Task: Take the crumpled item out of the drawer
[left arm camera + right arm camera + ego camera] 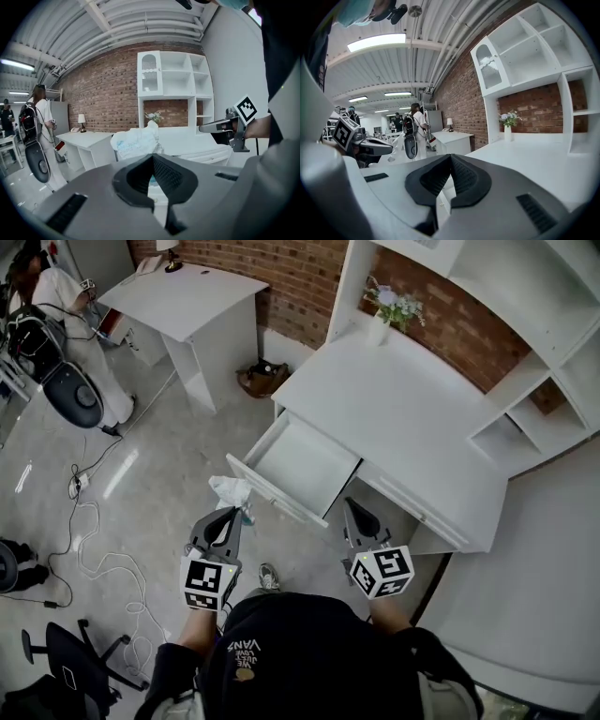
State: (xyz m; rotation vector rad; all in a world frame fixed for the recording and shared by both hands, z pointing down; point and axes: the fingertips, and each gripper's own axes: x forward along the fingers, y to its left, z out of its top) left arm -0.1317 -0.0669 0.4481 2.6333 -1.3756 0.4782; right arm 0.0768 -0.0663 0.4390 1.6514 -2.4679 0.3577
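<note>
The crumpled white item (231, 489) hangs from the tips of my left gripper (236, 513), just off the front left corner of the open drawer (302, 465). The drawer's inside looks bare. In the left gripper view the item (135, 140) bulges above my left gripper (151, 157), whose jaws are pinched on its lower edge. My right gripper (352, 509) hovers by the drawer's front right corner with its jaws together and nothing in them. The right gripper view shows that gripper (450, 157) pointing along the desk, and the left gripper view catches it (218, 125) at the right.
The drawer belongs to a white desk (412, 418) with shelves and a flower vase (379, 326). A second white desk (192, 292) stands at the back left, with a person (75, 324) beside it. Cables (89, 521) and a black chair (75, 662) are on the floor at the left.
</note>
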